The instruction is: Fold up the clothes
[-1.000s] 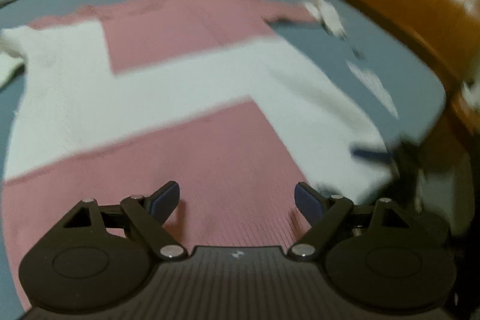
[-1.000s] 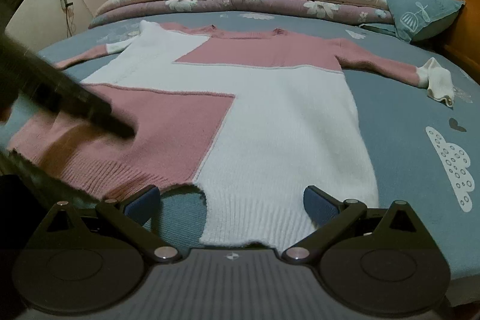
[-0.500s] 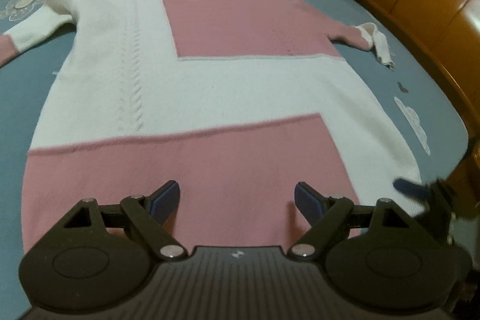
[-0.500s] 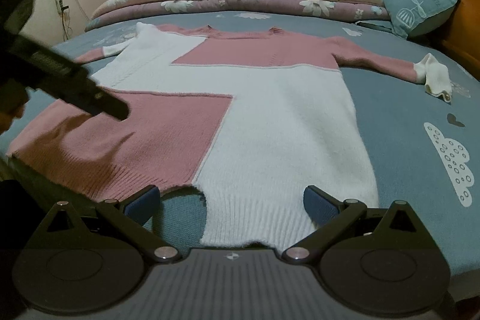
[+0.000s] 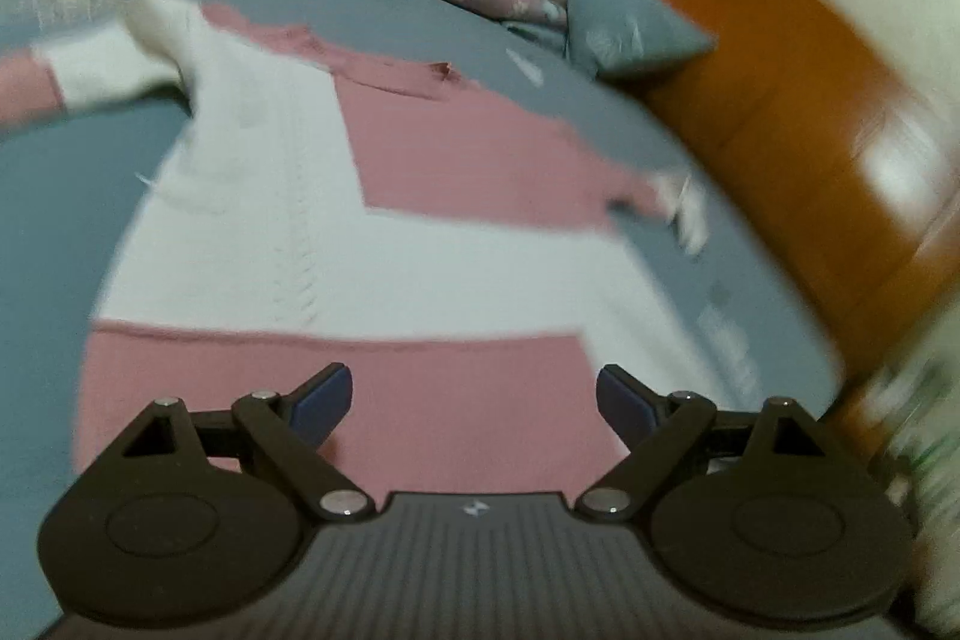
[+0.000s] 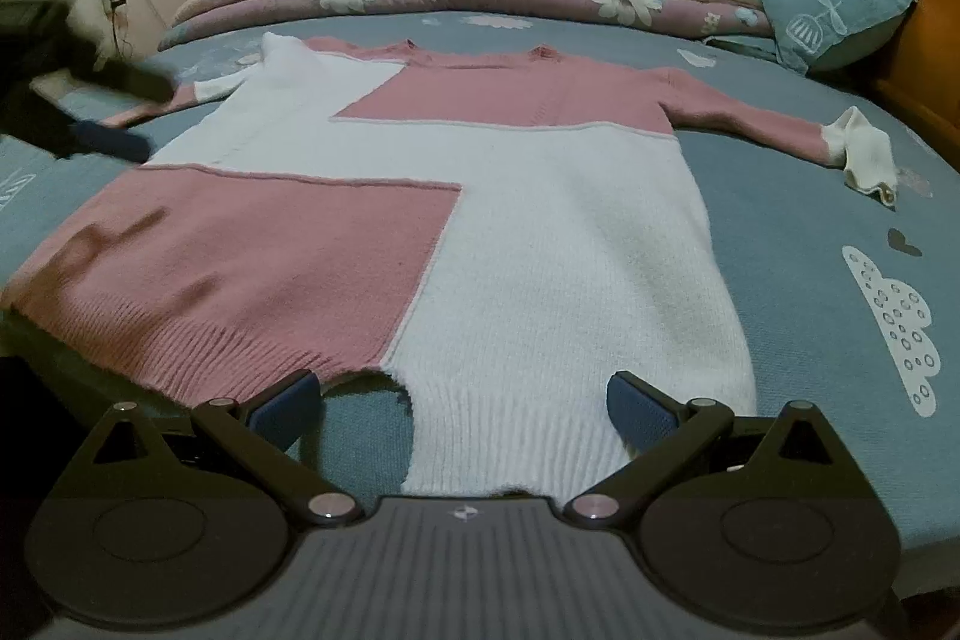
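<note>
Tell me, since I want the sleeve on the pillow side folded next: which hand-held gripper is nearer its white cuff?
Right. The right hand-held gripper sits at the sweater's hem, cuff ahead to its right; the left hand-held gripper is by the opposite sleeve.

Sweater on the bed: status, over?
Left gripper open, jaws just widened, nothing between them. Right gripper open at the white hem. Sweater flat on bedsheet, unfolded, sleeves spread. Nothing on it.
</note>
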The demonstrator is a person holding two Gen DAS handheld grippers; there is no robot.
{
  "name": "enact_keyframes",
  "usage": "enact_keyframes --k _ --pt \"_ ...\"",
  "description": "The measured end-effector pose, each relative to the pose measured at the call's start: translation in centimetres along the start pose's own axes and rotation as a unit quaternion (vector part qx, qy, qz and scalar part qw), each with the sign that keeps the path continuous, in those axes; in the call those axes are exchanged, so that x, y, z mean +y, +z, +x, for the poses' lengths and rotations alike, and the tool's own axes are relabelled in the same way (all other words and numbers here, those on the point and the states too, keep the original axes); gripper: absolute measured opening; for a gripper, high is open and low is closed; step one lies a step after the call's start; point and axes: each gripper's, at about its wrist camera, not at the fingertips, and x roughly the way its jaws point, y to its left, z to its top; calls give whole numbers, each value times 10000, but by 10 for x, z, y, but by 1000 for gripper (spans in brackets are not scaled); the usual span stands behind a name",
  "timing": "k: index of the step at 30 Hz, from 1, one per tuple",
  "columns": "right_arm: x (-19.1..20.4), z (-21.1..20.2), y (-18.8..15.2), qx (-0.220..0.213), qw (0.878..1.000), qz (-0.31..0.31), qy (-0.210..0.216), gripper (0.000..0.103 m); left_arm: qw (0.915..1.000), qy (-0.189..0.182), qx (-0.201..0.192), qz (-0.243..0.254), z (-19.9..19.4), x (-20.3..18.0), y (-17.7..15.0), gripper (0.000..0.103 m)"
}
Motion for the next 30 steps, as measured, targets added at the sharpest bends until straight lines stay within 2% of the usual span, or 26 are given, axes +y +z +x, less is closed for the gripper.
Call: enact_keyframes --k 4,9,14,18,20,23,26,30 --pt "-2 0 3 105 9999 41 21 103 9971 -66 88 -755 27 31 8 88" --pt "-2 1 4 174 9998 21 13 103 9908 -319 -104 -1314 15 61 -9 88" --pt "-1 3 3 170 9998 -37 -39 103 9881 -292 -204 -1495 -20 84 -26 88" --pt "-2 4 6 218 9998 -31 -26 103 9891 138 -223 -1446 -37 87 -16 88" --pt "-2 4 7 234 9997 -25 -36 103 9893 94 -354 -1410 -43 89 -6 88" --pt "-1 5 8 259 9996 7 -66 103 9874 -306 -497 -1472 -34 82 14 89" --pt "0 6 10 300 9995 33 -86 103 9872 -549 -357 -1456 -6 73 24 89" --pt "-1 6 11 342 9994 39 -73 103 9908 -76 -141 -1345 26 73 25 89"
